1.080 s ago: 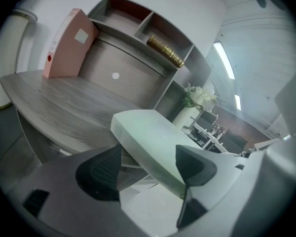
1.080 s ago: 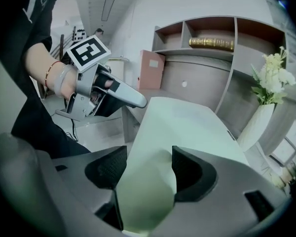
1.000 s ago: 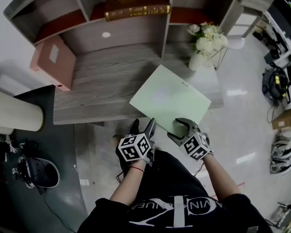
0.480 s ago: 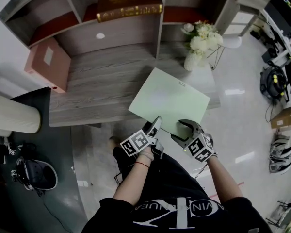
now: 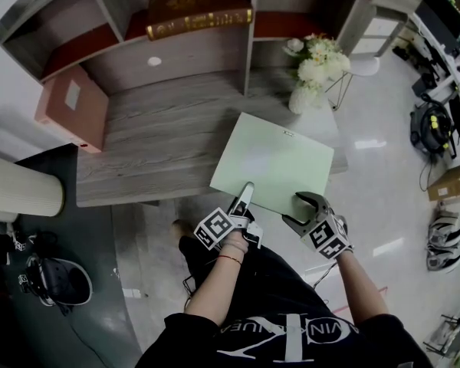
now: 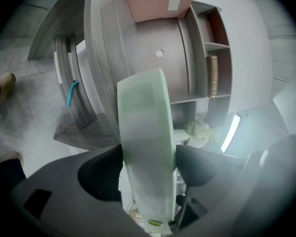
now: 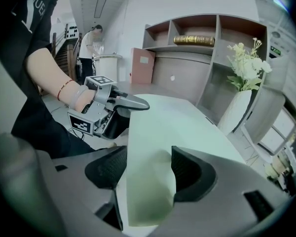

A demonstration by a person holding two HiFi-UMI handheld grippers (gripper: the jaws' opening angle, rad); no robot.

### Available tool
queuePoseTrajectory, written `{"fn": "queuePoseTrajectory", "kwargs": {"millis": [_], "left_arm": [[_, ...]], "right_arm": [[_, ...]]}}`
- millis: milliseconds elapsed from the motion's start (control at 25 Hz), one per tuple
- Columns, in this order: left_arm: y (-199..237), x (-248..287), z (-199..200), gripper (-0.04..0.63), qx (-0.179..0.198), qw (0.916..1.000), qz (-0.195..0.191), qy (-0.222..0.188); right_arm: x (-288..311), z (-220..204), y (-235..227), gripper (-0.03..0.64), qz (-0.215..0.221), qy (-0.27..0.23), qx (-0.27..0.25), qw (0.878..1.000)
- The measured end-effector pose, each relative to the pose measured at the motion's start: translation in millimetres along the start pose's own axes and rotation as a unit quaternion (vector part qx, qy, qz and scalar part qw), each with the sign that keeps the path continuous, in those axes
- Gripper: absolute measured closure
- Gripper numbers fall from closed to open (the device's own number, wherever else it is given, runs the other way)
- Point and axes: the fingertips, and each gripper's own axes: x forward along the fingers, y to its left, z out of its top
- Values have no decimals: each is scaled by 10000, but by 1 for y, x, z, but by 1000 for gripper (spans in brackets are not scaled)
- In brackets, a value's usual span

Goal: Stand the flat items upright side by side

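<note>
A pale green flat board (image 5: 276,159) lies on the grey wooden desk (image 5: 153,136), its near edge hanging over the desk's front. My left gripper (image 5: 247,196) is rolled on its side at the board's near-left edge, with one finger (image 5: 245,192) over the top face. In the left gripper view the board (image 6: 143,132) runs between the open jaws of my left gripper (image 6: 149,167). My right gripper (image 5: 307,203) stands open at the near-right corner. In the right gripper view the board (image 7: 177,127) reaches between the jaws of my right gripper (image 7: 148,169). A pink flat box (image 5: 69,106) stands upright at the desk's left end.
A shelf unit at the desk's back holds a brown and gold book (image 5: 199,10) lying flat. A white vase of flowers (image 5: 314,71) stands at the desk's right end, close to the board's far corner. A pale cylinder (image 5: 19,194) stands left of the desk.
My left gripper has rolled onto its side and moved right to the board's near edge, one finger now over it. My right gripper has slid right toward the near-right corner.
</note>
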Motion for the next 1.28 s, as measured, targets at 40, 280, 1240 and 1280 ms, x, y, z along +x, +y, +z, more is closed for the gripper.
{"fn": "queuePoseTrajectory", "kwargs": {"millis": [40, 280, 1240, 1280], "left_arm": [[1, 0, 0, 264, -38, 10000, -4, -46], [0, -3, -1, 280, -231, 9996, -33, -146], [-39, -26, 28, 319, 363, 9983, 32, -465], [-42, -27, 33, 321, 445, 9978, 19, -493]], "right_arm": [[0, 0, 0, 325, 0, 3, 5, 10000], [1, -1, 1, 324, -21, 18, 39, 10000], [10, 11, -9, 245, -517, -355, 200, 9978], [12, 15, -8, 247, -486, -390, 208, 9978]]}}
